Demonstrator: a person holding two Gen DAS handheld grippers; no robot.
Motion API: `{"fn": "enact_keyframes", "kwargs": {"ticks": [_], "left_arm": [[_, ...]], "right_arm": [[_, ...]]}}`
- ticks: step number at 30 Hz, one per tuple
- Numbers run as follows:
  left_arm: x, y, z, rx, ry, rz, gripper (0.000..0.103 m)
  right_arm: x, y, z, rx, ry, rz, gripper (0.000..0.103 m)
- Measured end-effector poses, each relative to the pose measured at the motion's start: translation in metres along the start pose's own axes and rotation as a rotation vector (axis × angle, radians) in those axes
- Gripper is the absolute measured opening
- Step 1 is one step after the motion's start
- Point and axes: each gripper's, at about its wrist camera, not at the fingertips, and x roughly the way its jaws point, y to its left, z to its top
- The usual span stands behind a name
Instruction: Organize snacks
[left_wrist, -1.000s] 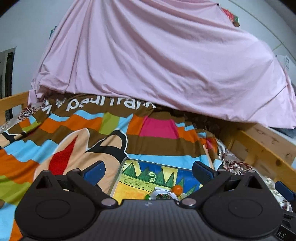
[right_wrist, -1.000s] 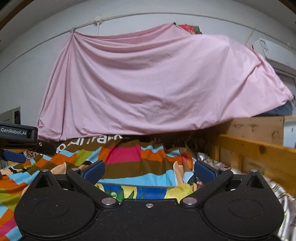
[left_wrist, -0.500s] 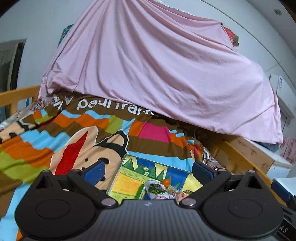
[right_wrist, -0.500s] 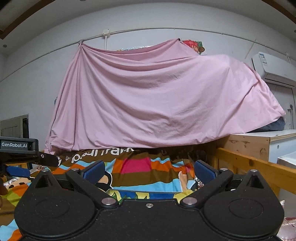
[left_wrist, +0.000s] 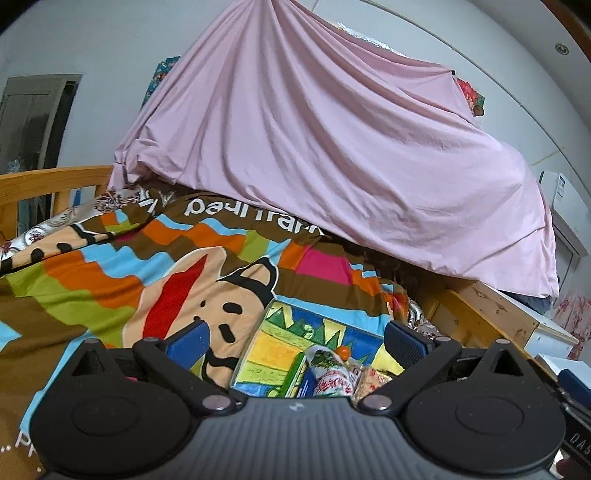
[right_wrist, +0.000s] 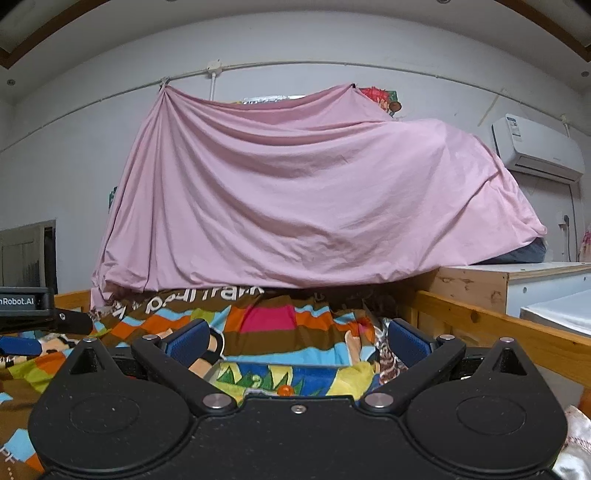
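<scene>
A colourful picture-printed box (left_wrist: 280, 350) lies on the bed just ahead of my left gripper (left_wrist: 297, 339). Several snack packets (left_wrist: 328, 376) and a small orange ball (left_wrist: 344, 352) lie in it, partly hidden behind the gripper body. The left gripper is open and empty above the box's near side. My right gripper (right_wrist: 297, 338) is open and empty too, held higher. The box's far wall (right_wrist: 258, 376) and the orange ball (right_wrist: 284, 390) just show over its body.
A striped cartoon blanket (left_wrist: 147, 266) covers the bed. A pink sheet (left_wrist: 332, 155) hangs over the back. Wooden bed rails stand at the left (left_wrist: 51, 184) and right (right_wrist: 498, 328). The left gripper's body (right_wrist: 26, 306) shows at the right wrist view's left edge.
Both grippers have pulled back and tilted up, so more of the wall and ceiling shows. More snack packets in the box have come into the left wrist view. Both stay open.
</scene>
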Motion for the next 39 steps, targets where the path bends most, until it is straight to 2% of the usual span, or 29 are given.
{"fn": "enact_keyframes", "kwargs": {"ticks": [11, 17, 24, 29, 33, 39], "left_arm": [[-0.033, 0.005, -0.019, 0.067, -0.051, -0.003, 0.103], [-0.045, 0.020, -0.036, 0.011, -0.113, 0.030, 0.103], [-0.045, 0.048, -0.062, -0.025, -0.055, 0.054, 0.103], [-0.037, 0.060, -0.075, 0.007, -0.004, 0.073, 0.103], [-0.029, 0.064, -0.084, 0.029, 0.023, 0.060, 0.103], [-0.019, 0.063, -0.097, 0.107, 0.030, 0.047, 0.103]], "right_arm": [[-0.028, 0.015, -0.019, -0.052, 0.036, -0.026, 0.102], [-0.042, 0.021, -0.032, -0.048, 0.039, -0.061, 0.102], [-0.049, 0.031, -0.053, -0.057, 0.085, -0.079, 0.102], [-0.043, 0.048, -0.069, -0.122, 0.133, -0.065, 0.102], [-0.038, 0.057, -0.080, -0.145, 0.151, -0.062, 0.102], [-0.026, 0.059, -0.093, -0.136, 0.197, -0.088, 0.102]]}}
